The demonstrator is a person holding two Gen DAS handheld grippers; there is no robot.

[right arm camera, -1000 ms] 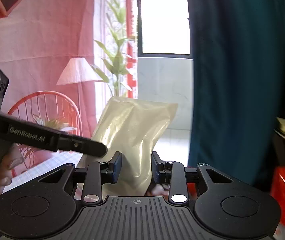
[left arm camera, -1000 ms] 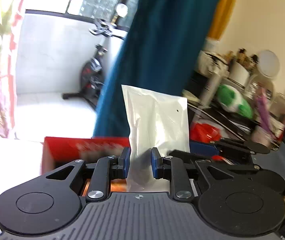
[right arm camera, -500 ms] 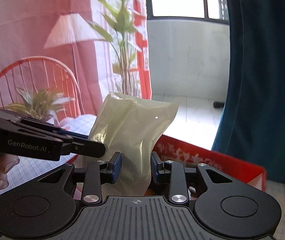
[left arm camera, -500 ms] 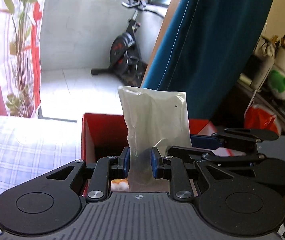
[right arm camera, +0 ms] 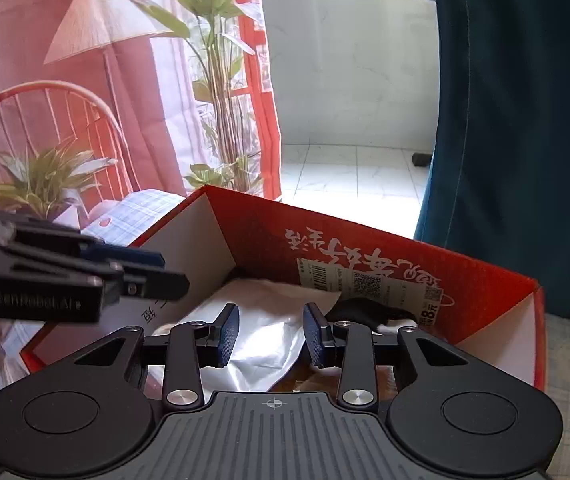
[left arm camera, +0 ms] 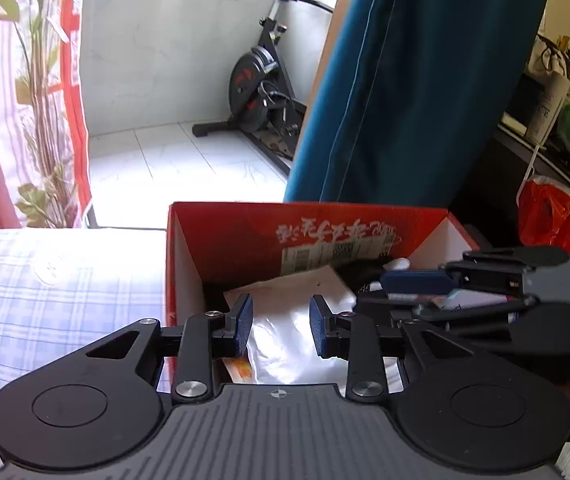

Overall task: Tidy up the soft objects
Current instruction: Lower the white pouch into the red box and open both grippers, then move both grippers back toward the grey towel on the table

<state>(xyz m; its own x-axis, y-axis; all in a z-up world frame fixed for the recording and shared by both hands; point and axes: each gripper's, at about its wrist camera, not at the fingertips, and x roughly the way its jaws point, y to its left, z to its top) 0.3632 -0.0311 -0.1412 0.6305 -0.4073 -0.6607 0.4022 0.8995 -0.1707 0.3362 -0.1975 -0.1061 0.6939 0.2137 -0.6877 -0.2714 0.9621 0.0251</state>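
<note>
White plastic pouch (left arm camera: 285, 344) lies flat in the red cardboard box (left arm camera: 245, 236), lower centre of the left wrist view, glossy and crinkled, far corner reaching a barcode label on the inner wall. Same pouch (right arm camera: 261, 340) in the right wrist view, lower centre, slack and folded.

My left gripper (left arm camera: 281, 322) sits just above it, blue pads spread with a clear gap each side, nothing pinched. Jaws have just been opening; the pouch lies below them, not between the pads. My right gripper (right arm camera: 271, 330) is the same: pads apart, jaws just opened, pouch underneath and free. Both tilt down into the box. In the left view the right gripper comes in from the right edge; in the right view the left one crosses the left edge, a bit of hand behind it at lower left.

More in the box: an orange item (left arm camera: 241, 368) under the pouch's near edge, a dark soft item (right arm camera: 369, 312) against the far wall right of the pouch. Can't tell what either is.

Box stands on a blue-and-white checked cloth (left arm camera: 53, 292), left half of the left view.

Beyond: white tiled floor, exercise bike (left arm camera: 263, 92) upper centre, teal curtain (left arm camera: 413, 88) upper right, cluttered shelf and red plastic bag (left arm camera: 551, 212) at the right edge. Right view: red wire chair (right arm camera: 45, 136) with a potted plant left, floor lamp upper left, tall plant (right arm camera: 221, 80) by the window.
</note>
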